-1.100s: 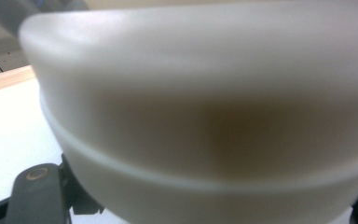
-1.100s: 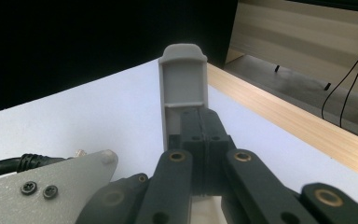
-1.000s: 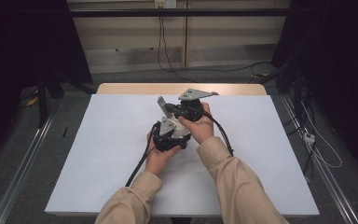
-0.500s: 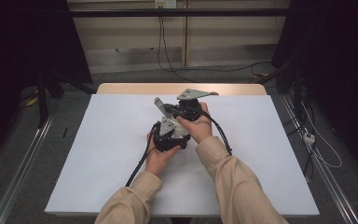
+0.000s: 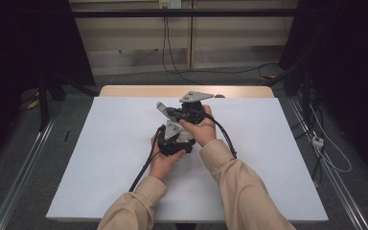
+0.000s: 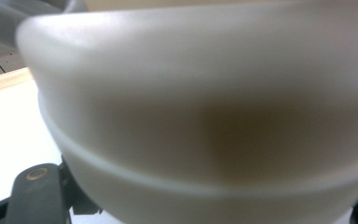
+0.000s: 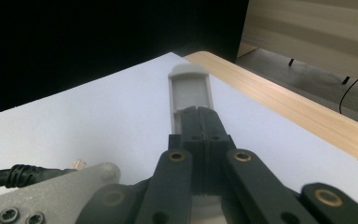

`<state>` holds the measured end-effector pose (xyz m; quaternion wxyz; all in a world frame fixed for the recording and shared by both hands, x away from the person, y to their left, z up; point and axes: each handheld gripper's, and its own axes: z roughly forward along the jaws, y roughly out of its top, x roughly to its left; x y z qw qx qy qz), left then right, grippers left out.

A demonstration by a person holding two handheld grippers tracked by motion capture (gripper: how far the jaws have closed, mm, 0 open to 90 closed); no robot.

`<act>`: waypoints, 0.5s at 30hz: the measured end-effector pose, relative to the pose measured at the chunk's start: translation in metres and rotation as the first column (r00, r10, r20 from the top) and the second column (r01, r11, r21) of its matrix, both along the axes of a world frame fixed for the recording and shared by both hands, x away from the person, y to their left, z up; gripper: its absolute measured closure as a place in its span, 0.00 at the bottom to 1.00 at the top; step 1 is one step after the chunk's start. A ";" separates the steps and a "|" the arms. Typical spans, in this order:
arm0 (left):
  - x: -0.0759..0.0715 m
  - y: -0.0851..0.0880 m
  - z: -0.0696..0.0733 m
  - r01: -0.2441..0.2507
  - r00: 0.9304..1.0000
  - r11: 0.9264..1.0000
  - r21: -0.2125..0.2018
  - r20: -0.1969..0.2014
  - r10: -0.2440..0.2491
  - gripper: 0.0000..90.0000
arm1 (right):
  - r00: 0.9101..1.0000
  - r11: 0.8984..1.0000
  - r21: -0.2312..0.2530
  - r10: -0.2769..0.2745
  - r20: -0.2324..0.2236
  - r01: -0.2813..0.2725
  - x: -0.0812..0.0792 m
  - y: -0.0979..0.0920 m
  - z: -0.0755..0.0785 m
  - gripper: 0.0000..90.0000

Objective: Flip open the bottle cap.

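Both hands meet over the middle of the white tabletop (image 5: pixel 110 163). My right gripper (image 5: pixel 171 113) points to the far left, its black jaws (image 7: pixel 199 114) closed seam to seam. A flat grey piece (image 7: pixel 190 86) juts out past the tips (image 5: pixel 161 107); I cannot tell whether it is clamped. My left gripper (image 5: pixel 178 137) sits just below the right hand. A blurred white rounded object (image 6: pixel 205 116) stands right against its camera and hides the jaw tips. One black linkage arm (image 6: pixel 35 196) shows at the lower left. Whether the white object is gripped cannot be told.
A wooden table edge (image 5: pixel 139 91) runs along the far side (image 7: pixel 307 116). Black cables (image 5: pixel 143 165) trail from the grippers toward the person. Dark stands and floor cables surround the table; a metal rail (image 5: pixel 24 167) lies on the floor at left.
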<state>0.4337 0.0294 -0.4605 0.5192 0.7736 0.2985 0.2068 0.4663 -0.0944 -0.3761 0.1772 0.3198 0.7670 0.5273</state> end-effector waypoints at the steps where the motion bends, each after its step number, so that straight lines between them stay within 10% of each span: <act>1: 0.000 0.000 0.000 -0.001 1.000 1.000 -0.003 -0.002 0.001 0.21 | 1.000 1.000 0.000 0.001 0.000 -0.001 0.000 0.001 0.000 1.00; 15: 0.000 0.000 0.000 0.000 1.000 1.000 -0.002 -0.001 0.000 0.21 | 1.000 1.000 -0.002 0.015 -0.018 -0.015 0.004 0.001 -0.004 1.00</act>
